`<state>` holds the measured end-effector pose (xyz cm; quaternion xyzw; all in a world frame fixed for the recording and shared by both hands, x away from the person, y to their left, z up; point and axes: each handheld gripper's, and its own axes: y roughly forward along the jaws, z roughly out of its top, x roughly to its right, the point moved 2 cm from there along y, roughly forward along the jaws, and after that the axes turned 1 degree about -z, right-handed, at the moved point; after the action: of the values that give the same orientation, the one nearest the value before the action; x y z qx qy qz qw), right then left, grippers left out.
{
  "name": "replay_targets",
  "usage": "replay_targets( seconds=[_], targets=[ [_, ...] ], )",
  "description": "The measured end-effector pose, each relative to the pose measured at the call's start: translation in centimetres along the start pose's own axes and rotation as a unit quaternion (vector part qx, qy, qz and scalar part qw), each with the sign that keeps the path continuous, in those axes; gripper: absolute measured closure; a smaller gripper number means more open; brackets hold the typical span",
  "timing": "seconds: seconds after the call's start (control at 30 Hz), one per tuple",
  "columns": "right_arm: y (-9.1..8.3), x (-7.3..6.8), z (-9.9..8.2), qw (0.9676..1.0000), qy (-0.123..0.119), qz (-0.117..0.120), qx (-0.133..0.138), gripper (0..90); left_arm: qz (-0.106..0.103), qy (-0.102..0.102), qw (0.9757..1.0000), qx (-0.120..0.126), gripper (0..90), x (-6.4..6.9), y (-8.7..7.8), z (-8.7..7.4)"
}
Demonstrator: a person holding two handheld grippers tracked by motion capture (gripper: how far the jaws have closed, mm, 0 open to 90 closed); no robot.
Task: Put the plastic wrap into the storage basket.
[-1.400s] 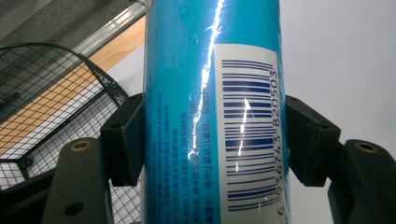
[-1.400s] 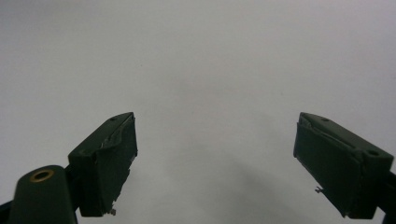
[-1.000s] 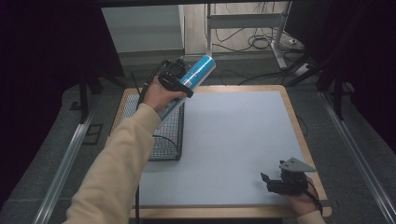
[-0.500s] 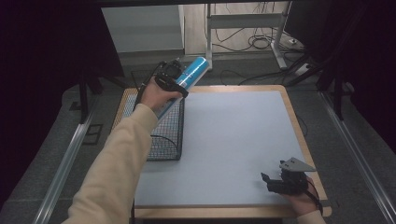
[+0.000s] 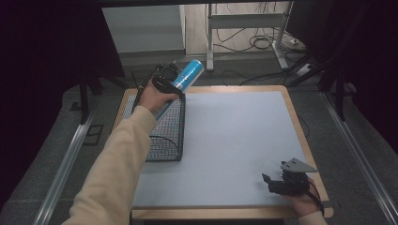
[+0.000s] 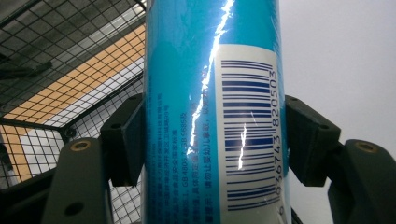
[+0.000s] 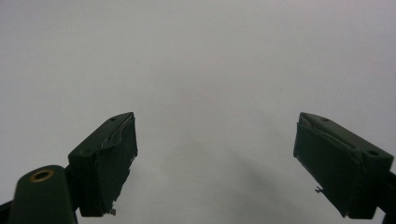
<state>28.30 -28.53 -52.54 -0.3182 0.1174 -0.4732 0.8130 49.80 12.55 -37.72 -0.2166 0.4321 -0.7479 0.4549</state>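
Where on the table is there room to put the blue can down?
The grey mat is bare between the wire basket on its left side and the right tool at the near right corner. It is crowded at the far left, where the left tool holds the can over the basket.

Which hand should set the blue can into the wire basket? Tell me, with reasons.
Left. The left gripper already clamps the blue can above the wire basket; the right gripper rests open at the table's near right corner.
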Motion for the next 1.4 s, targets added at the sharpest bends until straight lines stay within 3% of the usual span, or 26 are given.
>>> replay_targets(
  seconds=[0.43, 0.7, 1.4],
  targets=[
    [0.0, 0.1, -0.1, 1.0000, 0.002, 0.000, -0.002, 13.8, 0.006, -0.006, 0.9999, -0.014, 32.2, -1.2, 2.3, -1.0],
    [0.1, 0.1, 0.0, 1.0000, 0.001, -0.002, -0.001, 13.8, 0.010, -0.012, 0.9992, -0.037, 32.2, -1.6, 4.5, -1.4],
    [0.2, 0.0, -0.1, 1.0000, -0.001, -0.001, -0.004, 13.8, 0.031, -0.019, 0.9972, -0.065, 32.0, -2.2, 7.2, -2.3]
  ],
)
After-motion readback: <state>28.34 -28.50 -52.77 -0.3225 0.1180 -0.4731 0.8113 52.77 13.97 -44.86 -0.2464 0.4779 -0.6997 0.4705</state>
